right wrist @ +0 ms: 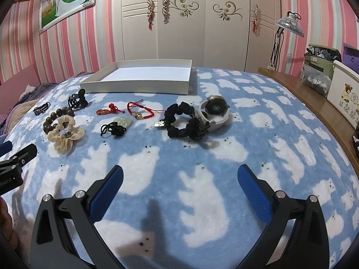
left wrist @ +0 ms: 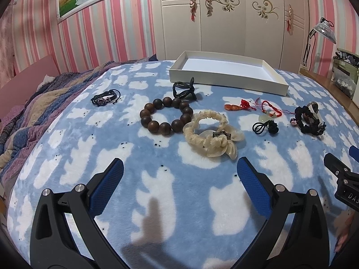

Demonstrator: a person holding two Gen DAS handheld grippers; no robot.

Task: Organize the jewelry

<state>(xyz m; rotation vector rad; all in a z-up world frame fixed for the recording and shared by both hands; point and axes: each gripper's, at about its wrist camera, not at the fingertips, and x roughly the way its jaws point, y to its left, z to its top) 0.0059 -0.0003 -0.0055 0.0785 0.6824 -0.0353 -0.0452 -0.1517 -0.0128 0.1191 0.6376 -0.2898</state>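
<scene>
A shallow white tray sits at the far side of the blue blanket. Before it lie a brown bead bracelet, a cream scrunchie, a black hair claw, a dark braided bracelet, red cord charms, a jade pendant on black cord, a black scrunchie and a watch. My left gripper is open and empty, near the cream scrunchie. My right gripper is open and empty, short of the black scrunchie.
The blue blanket with white bears covers the bed. A striped quilt lies bunched at the left. A wooden board runs along the right with bags and a box. A wardrobe and lamp stand behind.
</scene>
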